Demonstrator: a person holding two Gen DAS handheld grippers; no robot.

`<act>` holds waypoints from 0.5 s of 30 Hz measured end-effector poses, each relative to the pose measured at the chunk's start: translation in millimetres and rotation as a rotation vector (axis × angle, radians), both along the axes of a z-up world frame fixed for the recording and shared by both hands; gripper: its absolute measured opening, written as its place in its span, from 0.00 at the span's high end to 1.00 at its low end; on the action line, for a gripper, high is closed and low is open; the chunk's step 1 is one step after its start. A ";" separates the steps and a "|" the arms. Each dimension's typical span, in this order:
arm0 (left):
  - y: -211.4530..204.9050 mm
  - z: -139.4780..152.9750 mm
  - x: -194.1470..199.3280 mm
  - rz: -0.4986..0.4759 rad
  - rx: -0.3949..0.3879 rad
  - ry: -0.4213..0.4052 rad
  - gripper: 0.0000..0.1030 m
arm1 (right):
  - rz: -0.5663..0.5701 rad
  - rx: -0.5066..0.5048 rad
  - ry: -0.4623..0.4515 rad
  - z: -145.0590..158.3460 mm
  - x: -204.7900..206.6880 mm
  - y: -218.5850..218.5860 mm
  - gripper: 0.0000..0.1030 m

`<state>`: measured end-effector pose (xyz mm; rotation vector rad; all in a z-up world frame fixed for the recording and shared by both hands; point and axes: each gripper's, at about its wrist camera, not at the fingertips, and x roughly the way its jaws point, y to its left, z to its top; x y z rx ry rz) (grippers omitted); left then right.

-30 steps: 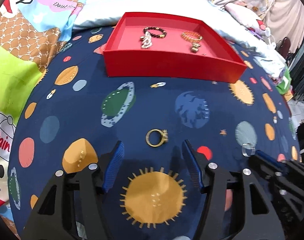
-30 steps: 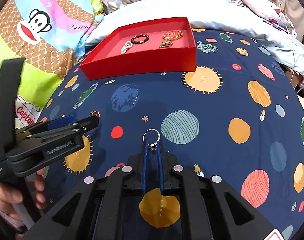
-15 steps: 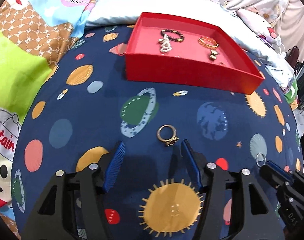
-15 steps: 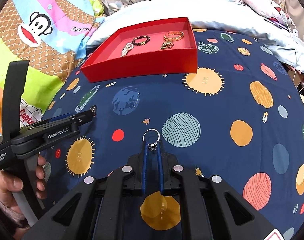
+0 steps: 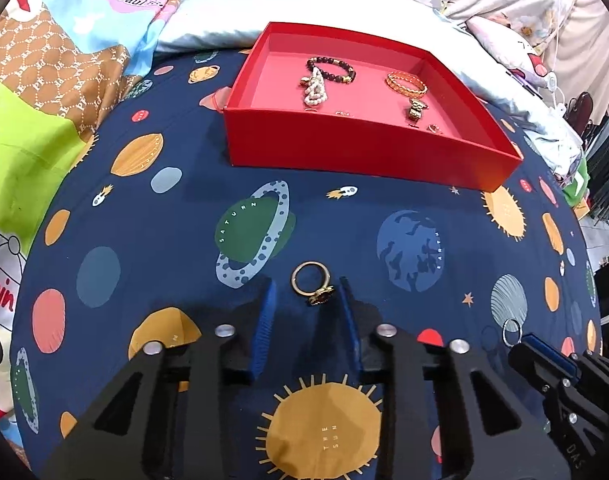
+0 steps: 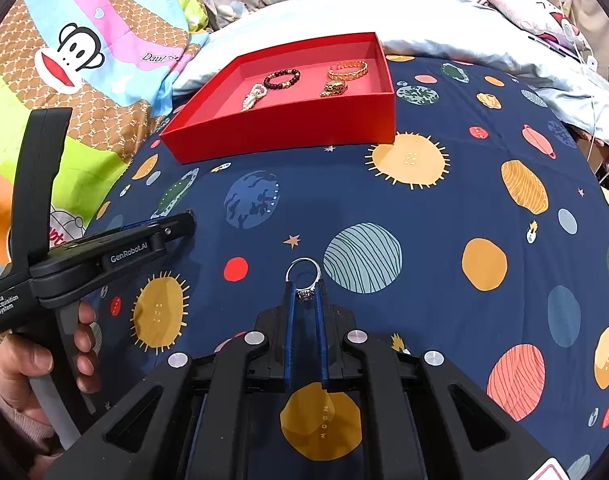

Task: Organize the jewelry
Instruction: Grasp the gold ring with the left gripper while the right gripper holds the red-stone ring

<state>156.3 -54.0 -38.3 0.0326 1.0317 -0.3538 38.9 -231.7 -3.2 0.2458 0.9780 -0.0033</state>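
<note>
A gold ring (image 5: 312,283) with a dark stone lies on the navy planet-print cloth, between the tips of my left gripper (image 5: 306,294), which is open around it. My right gripper (image 6: 304,289) is shut on a silver ring (image 6: 303,276); that ring also shows in the left wrist view (image 5: 511,330). The red tray (image 5: 368,152) stands farther back and holds a dark bead bracelet (image 5: 330,70), a pearl piece (image 5: 315,89), a gold bangle (image 5: 406,83) and small gold pieces. The tray also shows in the right wrist view (image 6: 288,132).
The navy cloth (image 6: 444,216) covers a bed. A colourful monkey-print blanket (image 6: 76,52) lies at the left and white pillows (image 6: 424,12) behind the tray. The left gripper's body (image 6: 84,256) and the hand on it show at the left of the right wrist view.
My left gripper has moved forward so the gold ring now lies between its fingers, and its jaws have narrowed. The right gripper keeps its hold on the silver ring and has barely moved.
</note>
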 end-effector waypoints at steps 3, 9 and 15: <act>1.9 3.1 -3.0 -0.013 -0.015 0.003 0.83 | 0.002 -0.002 -0.008 2.8 -1.3 0.1 0.92; 8.5 18.5 -14.3 -0.045 -0.050 -0.005 0.89 | 0.004 -0.006 -0.031 14.4 -5.1 0.7 0.92; 12.7 24.7 -26.2 -0.052 -0.052 -0.010 0.84 | 0.001 -0.010 -0.042 19.7 -7.2 0.8 0.92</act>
